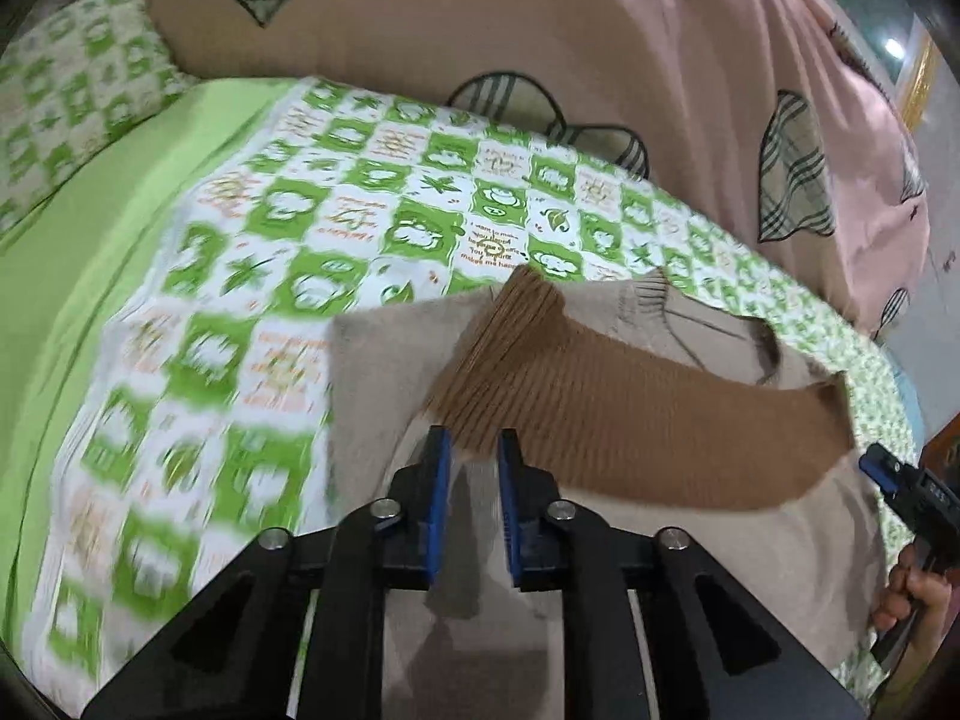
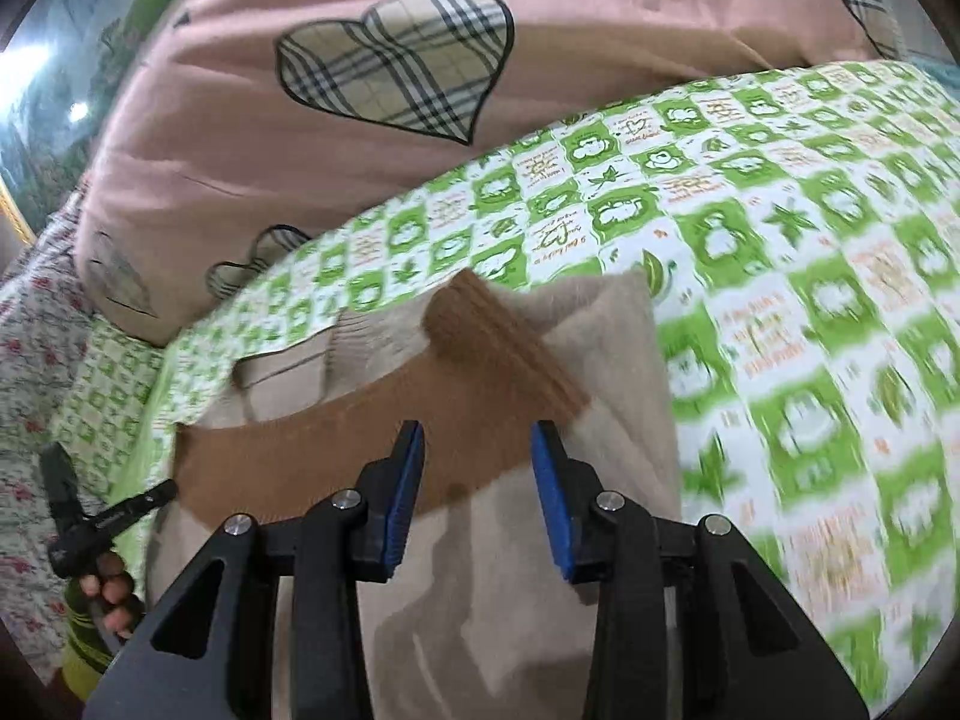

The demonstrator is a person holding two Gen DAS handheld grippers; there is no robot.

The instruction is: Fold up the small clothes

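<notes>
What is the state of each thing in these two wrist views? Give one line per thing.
Beige garment: lying on the bed, partly folded.
Brown ribbed sleeve: folded across the garment.
Left tongs: open, nothing gripped.
Right tongs: open, nothing gripped.
Green patterned sheet: spread over the bed.
Pink heart-print quilt: bunched behind the garment.

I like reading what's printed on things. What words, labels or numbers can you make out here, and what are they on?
"I want to make you..." and "...makes me happy": orange print in a white square of the green checked bedsheet; the middle lines are blurred.
Other orange text squares on the sheet: too blurred to read.
Pink heart-patterned quilt: no words.
Beige and brown garment: no label visible.
</notes>
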